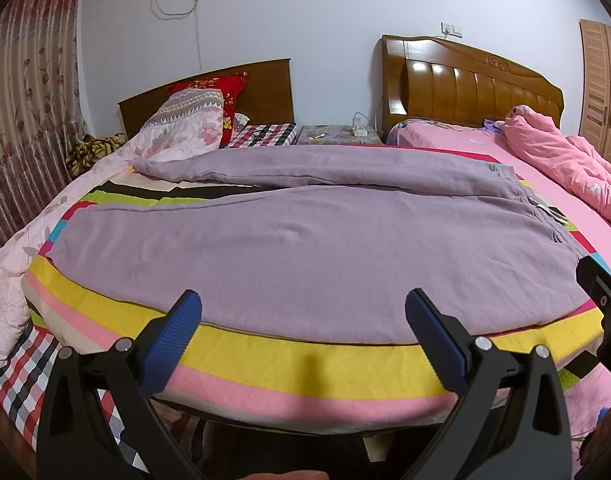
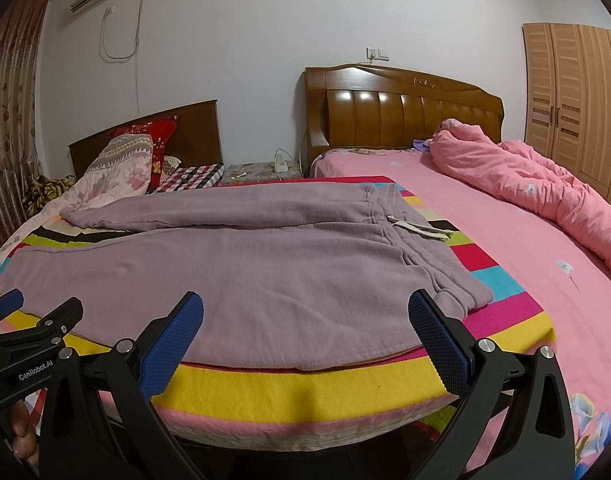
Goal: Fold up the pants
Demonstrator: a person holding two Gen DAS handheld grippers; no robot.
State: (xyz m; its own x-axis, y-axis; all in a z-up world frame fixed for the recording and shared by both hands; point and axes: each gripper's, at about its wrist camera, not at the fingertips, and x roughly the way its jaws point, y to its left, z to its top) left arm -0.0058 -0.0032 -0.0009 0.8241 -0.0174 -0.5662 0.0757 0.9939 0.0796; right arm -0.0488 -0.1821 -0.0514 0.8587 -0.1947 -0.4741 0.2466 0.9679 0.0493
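Pants (image 1: 305,248) lying flat on striped blanket (image 1: 305,360); left gripper (image 1: 303,316) and right gripper (image 2: 305,316) hovering, jaws open, empty; pinching near hem evenly before lifting seems best.

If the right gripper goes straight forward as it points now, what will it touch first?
Most likely the pants. The right gripper is open and aimed at their near edge, close to the waistband end, on the striped blanket. If it runs low, it could meet the blanket's edge first; depth is unclear.

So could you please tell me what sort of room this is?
A home bedroom: two beds with wooden headboards, a wardrobe and a pink quilt.
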